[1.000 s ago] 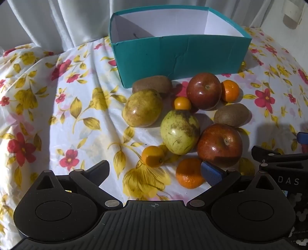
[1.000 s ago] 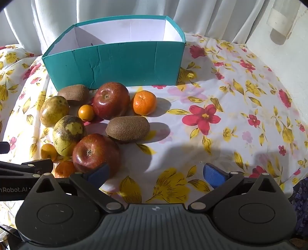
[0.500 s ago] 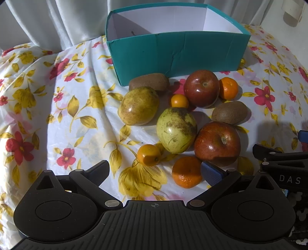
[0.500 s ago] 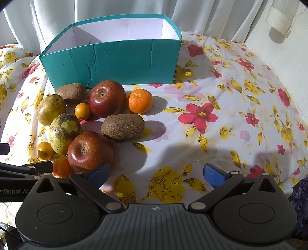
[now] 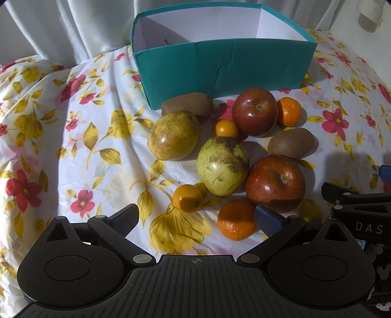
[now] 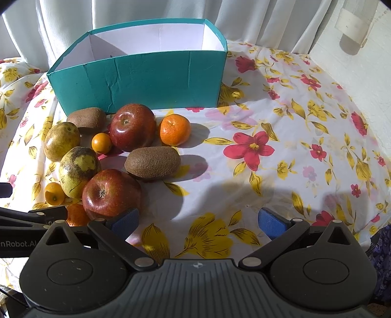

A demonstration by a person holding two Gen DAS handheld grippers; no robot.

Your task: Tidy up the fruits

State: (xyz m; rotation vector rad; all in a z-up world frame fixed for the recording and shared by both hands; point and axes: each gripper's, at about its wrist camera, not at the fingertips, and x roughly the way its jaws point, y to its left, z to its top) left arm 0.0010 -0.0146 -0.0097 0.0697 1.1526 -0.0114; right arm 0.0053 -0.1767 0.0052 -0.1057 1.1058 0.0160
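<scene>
The fruits lie in a loose cluster on the flowered cloth [image 6: 256,176], just in front of the teal box [image 6: 151,78], which stands open-topped with white inner walls and no fruit visible inside. Nearest the box are a kiwi [image 5: 187,104], a red apple [image 5: 255,111] and a mandarin [image 5: 289,111], the apple and mandarin touching. A small orange kumquat [image 5: 226,128] sits between that apple and a yellow-green pear [image 5: 174,134]. A second, brown-speckled pear [image 5: 222,166] lies in the middle of the group, pressed against a second red apple [image 5: 275,182], with a second kiwi [image 5: 290,142] just behind that apple. At the near edge are another kumquat [image 5: 187,198] and another mandarin [image 5: 236,223], the latter just beside the near apple. The left gripper [image 5: 196,216] hovers low over the cloth at the near side of the cluster with its fingers spread wide and holding nothing; its blue-padded right finger sits just beside the near mandarin and apple. The right gripper [image 6: 198,221] is likewise spread wide and empty, its left pad close against the near apple, the rest of its span over bare cloth to the right of the fruit. White curtains [image 6: 146,12] hang behind the box.
</scene>
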